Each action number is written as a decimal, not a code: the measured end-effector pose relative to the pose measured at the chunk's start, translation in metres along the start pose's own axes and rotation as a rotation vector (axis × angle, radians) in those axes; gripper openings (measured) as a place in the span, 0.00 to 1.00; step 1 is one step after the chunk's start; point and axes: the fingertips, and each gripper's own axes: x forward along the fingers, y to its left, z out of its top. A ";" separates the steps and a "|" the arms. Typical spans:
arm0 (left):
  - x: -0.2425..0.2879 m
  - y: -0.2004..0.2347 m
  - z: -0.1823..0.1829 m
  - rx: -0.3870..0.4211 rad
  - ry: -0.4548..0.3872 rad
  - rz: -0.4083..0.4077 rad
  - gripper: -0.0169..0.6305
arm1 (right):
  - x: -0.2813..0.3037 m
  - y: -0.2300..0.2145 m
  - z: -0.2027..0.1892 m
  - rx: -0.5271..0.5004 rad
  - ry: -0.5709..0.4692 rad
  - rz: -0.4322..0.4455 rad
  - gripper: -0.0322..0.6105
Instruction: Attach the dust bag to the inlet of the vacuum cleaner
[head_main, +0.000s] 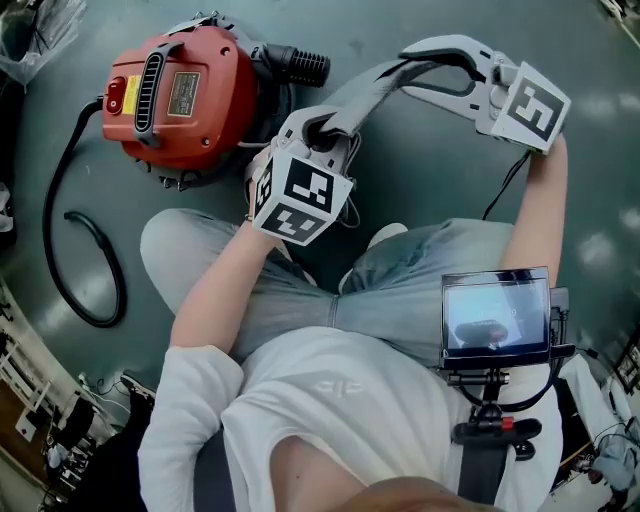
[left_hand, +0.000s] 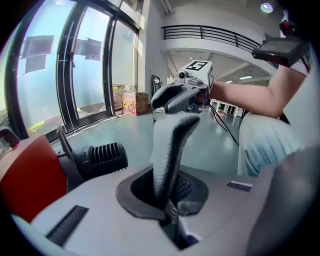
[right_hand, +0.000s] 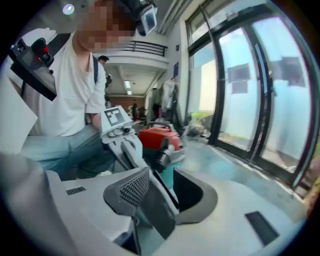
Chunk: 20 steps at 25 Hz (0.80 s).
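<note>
The red vacuum cleaner (head_main: 180, 95) sits on the floor at upper left, its black ribbed inlet (head_main: 297, 65) pointing right. A grey dust bag (head_main: 365, 92) stretches as a narrow band between my two grippers. My left gripper (head_main: 322, 128) is just right of the vacuum and is shut on the bag's lower end. In the left gripper view the bag (left_hand: 167, 145) rises out of the left gripper (left_hand: 170, 210), with the inlet (left_hand: 102, 157) to its left. My right gripper (head_main: 408, 68) is higher up. Its pads stand apart and the bag (right_hand: 150, 210) runs loosely between them.
A black hose (head_main: 85, 270) curls on the floor left of the person's jeans-clad knee (head_main: 190, 240). A small monitor (head_main: 497, 315) hangs at the person's chest. Clutter lines the lower left edge (head_main: 40, 410). Tall windows (right_hand: 250, 90) stand behind the vacuum (right_hand: 157, 140).
</note>
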 end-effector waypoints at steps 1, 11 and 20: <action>-0.004 0.003 -0.001 -0.027 -0.005 0.004 0.05 | -0.018 -0.020 -0.002 0.011 0.007 -0.097 0.25; -0.018 0.006 -0.004 0.083 0.007 0.080 0.05 | 0.002 -0.021 -0.104 -0.245 0.494 0.015 0.42; -0.027 -0.005 -0.016 0.145 0.024 0.188 0.05 | 0.062 -0.067 -0.056 -0.512 0.448 -0.141 0.08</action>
